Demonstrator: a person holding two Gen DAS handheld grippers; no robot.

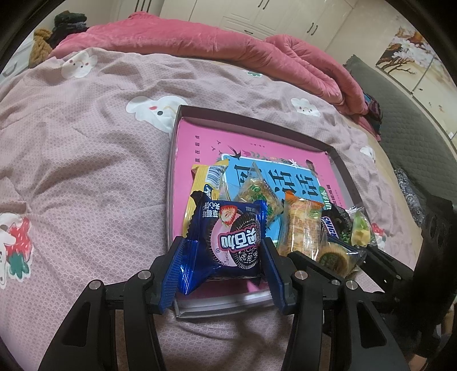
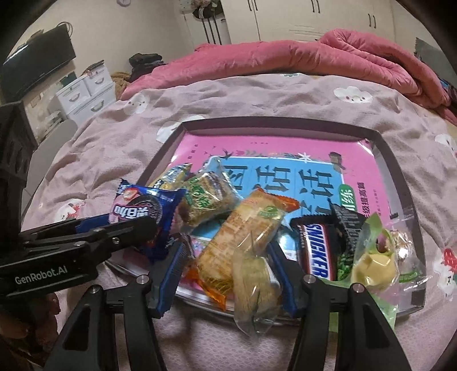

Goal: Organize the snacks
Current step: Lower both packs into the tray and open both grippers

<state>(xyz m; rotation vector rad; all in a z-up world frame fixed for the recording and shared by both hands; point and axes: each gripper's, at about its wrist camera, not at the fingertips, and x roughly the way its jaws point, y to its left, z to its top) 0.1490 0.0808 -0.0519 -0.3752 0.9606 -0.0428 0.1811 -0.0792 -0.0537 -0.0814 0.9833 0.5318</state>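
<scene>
At the bottom of the left wrist view we see the left gripper (image 1: 221, 268) closed on a blue cookie packet (image 1: 228, 242), its blue pads pressing on both sides of the wrapper, over the near edge of the tray (image 1: 341, 162). At the bottom of the right wrist view the right gripper (image 2: 225, 274) is closed on a clear packet with a pale round cake (image 2: 257, 285), which stands between its pads above the near rim of the tray. Just behind, in the middle of this frame, an orange-ended cracker packet (image 2: 242, 237) lies across a clear green-printed packet (image 2: 208, 197), and to the right lies a brown chocolate bar (image 2: 317, 251) beside a green bag with yellow pieces (image 2: 371, 265). The tray bottom is pink and blue. Further up, the tray rests on a pale pink bedspread (image 2: 257, 94), and at the top a folded pink quilt (image 2: 328, 57) lies before white wardrobe doors (image 2: 285, 20).
</scene>
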